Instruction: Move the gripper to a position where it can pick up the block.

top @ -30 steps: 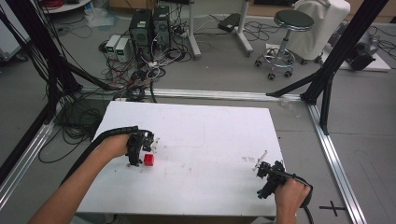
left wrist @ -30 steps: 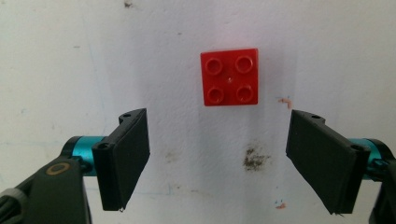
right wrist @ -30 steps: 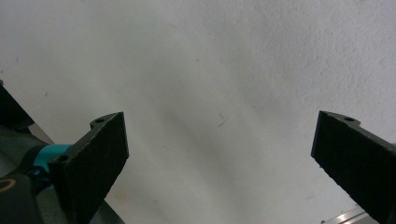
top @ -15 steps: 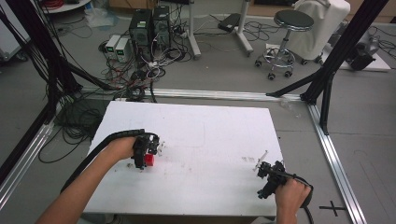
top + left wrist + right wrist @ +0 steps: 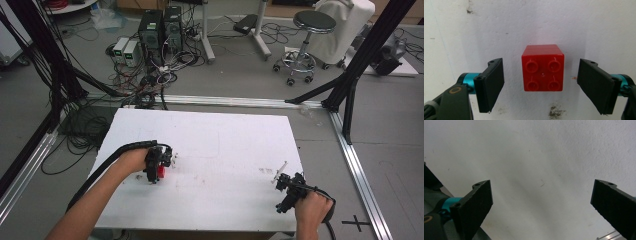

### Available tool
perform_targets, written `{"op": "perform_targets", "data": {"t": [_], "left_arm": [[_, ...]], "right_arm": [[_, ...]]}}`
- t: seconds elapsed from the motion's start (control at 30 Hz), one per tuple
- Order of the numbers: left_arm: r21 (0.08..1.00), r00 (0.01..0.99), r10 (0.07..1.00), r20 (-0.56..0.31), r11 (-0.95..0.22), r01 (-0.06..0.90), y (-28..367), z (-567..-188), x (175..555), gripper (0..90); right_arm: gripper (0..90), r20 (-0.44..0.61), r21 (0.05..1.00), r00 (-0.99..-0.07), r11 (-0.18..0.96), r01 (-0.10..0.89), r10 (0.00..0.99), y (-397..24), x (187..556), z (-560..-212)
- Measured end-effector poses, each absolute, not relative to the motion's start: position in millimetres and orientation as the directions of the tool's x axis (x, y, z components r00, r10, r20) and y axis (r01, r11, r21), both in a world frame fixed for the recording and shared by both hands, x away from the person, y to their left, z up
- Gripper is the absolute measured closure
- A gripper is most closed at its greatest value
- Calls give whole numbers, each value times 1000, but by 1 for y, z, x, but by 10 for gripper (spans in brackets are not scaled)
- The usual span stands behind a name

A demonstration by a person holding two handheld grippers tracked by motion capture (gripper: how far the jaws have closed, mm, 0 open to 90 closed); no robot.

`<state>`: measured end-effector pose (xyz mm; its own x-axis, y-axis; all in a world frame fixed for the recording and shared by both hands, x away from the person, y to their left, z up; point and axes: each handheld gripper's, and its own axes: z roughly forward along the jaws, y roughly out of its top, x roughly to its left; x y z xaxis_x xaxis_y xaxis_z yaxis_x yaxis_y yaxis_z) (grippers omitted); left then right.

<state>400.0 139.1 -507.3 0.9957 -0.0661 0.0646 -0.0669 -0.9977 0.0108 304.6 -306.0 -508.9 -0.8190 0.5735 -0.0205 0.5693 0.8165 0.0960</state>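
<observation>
One red four-stud brick [image 5: 542, 68] on the white desk [image 5: 225, 135], toward its left side, studs up. Framed by the left tongs [image 5: 541, 86], jaws spread wide on either side, neither touching. Left hand [image 5: 131, 161] gripping from behind. Well apart, near the desk's right front corner: right tongs [image 5: 541, 207], jaws wide open over bare surface, holding nothing.

glossy plastic red brick [image 5: 543, 68] — matt, rough white table [image 5: 579, 27].
</observation>
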Motion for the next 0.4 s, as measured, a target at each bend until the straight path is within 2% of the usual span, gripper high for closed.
{"op": "perform_targets", "data": {"t": [0.4], "left_arm": [[2, 996, -60, 68, -998, -60, 141, -508, 400, 221]], "right_arm": [[31, -21, 99, -822, 819, 565, 570, -305, 305, -509]]}}
